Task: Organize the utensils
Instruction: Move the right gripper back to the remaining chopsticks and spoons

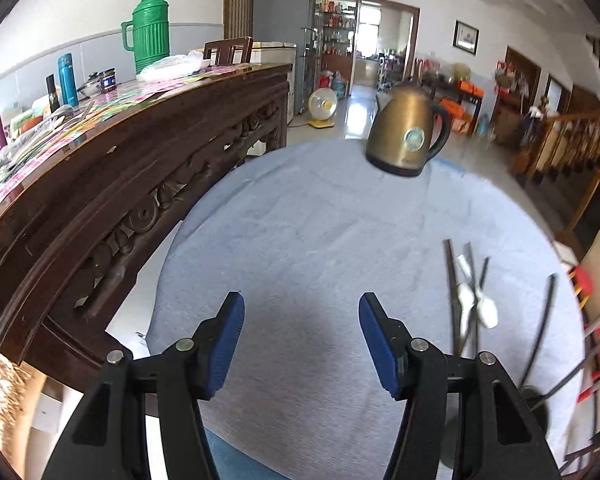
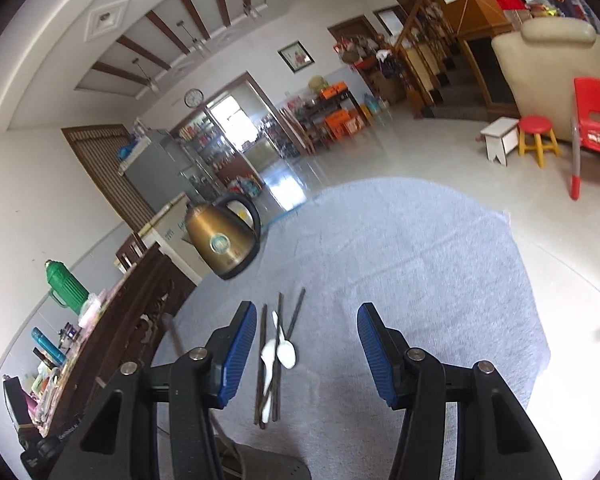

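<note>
Left gripper (image 1: 302,344) and right gripper (image 2: 306,354) both about half open, nothing held. Chopsticks (image 2: 278,350) and two white spoons (image 2: 280,354) piled on blue-grey cloth (image 2: 420,264), near left of right gripper. Brass kettle (image 2: 224,242) at far edge.

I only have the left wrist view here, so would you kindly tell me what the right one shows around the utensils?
Observer: The right gripper is open and holds nothing; the spoons and chopsticks lie on the cloth by its left finger.
Operator: Thank you. Is anything to the right of the cloth?
Observer: Yes, bare floor, then a red stool and a red chair.
Operator: And your view of the kettle?
Observer: The kettle stands beyond the utensils, apart from them, at the cloth's far edge.
</note>
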Action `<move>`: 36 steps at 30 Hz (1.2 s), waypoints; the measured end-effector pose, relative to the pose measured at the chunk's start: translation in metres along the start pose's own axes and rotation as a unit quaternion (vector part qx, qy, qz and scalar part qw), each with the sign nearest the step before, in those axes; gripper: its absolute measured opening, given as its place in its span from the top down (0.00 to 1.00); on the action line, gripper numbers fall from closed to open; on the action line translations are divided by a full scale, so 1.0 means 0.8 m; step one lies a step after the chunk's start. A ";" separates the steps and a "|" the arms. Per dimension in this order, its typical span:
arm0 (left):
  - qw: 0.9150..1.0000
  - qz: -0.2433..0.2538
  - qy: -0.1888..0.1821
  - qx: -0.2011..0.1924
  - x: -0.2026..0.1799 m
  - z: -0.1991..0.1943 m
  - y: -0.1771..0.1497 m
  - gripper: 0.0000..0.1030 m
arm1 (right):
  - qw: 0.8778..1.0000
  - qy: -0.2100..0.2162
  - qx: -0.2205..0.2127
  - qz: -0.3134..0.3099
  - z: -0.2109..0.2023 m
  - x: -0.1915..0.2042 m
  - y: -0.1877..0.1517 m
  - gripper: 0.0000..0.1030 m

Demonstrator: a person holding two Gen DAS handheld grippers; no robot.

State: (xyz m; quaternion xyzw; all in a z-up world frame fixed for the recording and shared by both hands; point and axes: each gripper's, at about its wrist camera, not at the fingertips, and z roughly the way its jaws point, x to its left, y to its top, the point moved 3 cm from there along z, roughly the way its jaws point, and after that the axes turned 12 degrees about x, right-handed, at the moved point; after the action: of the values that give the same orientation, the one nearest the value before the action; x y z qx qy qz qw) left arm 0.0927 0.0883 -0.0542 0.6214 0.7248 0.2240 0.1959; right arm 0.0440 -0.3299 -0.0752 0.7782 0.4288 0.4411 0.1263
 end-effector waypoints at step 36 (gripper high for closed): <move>0.991 0.092 -0.037 0.088 -0.080 0.131 0.041 0.41 | 0.976 0.020 0.209 -0.054 0.235 0.036 0.014 0.50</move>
State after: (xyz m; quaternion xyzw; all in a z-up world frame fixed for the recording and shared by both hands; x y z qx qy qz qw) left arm 0.1879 0.0377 -0.1217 0.7083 0.6735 0.1532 0.1460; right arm 0.2067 -0.2803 -0.1610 0.7543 0.5550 0.3499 -0.0242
